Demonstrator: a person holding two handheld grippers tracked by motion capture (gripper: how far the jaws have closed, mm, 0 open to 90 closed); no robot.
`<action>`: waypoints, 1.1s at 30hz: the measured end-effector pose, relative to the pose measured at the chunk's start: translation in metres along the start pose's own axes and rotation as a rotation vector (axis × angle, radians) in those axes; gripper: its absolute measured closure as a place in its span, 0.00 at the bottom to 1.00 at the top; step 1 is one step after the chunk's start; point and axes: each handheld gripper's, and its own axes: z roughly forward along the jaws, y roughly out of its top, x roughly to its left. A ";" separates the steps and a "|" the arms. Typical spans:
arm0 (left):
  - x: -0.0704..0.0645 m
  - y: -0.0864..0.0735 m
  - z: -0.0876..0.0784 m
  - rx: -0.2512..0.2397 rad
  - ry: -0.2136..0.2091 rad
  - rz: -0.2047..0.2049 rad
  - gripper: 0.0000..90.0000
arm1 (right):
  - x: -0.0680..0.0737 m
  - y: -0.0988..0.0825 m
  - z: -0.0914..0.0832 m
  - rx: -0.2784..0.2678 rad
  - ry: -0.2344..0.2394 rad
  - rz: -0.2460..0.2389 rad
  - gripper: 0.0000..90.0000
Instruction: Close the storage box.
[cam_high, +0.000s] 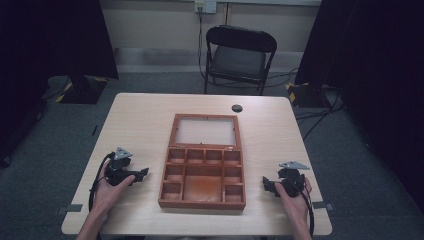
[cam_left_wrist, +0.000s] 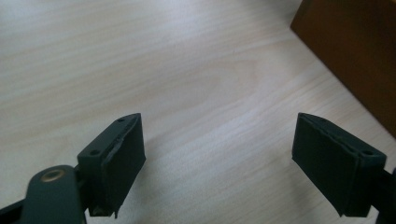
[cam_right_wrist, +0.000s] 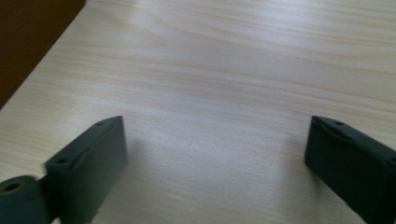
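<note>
Both grippers sat with jaws spread wide, gripping nothing: left gripper (cam_high: 142, 173) left of the box, right gripper (cam_high: 266, 184) right of it. Light wood table (cam_high: 140, 117) held the brown compartment box (cam_high: 203, 190) at center, lid (cam_high: 206, 131) laid open flat behind; 9 compartments looked bare.

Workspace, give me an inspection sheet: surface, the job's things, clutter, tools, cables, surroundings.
Surface: light wood table, bare apart from the box; a dark round grommet near its far edge.
Job's things: wooden box at centre, lid laid open and flat, compartments look empty.
Clutter: nothing seen.
Tools: left tool and right tool both open, hand-held either side of the box, gripping nothing.
Cables: one trails from each tool; more on the floor at right.
Surroundings: black chair behind the table, dark curtains both sides.
</note>
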 end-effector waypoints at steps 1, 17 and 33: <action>0.000 0.002 -0.002 -0.016 0.001 -0.003 0.19 | 0.001 0.002 -0.001 -0.001 0.002 0.000 0.19; 0.005 0.033 -0.003 -0.071 -0.031 -0.033 0.23 | 0.002 0.040 -0.007 -0.092 0.070 -0.022 0.19; 0.010 0.088 -0.003 -0.114 -0.032 -0.011 0.23 | 0.012 0.099 0.005 -0.178 0.117 -0.031 0.19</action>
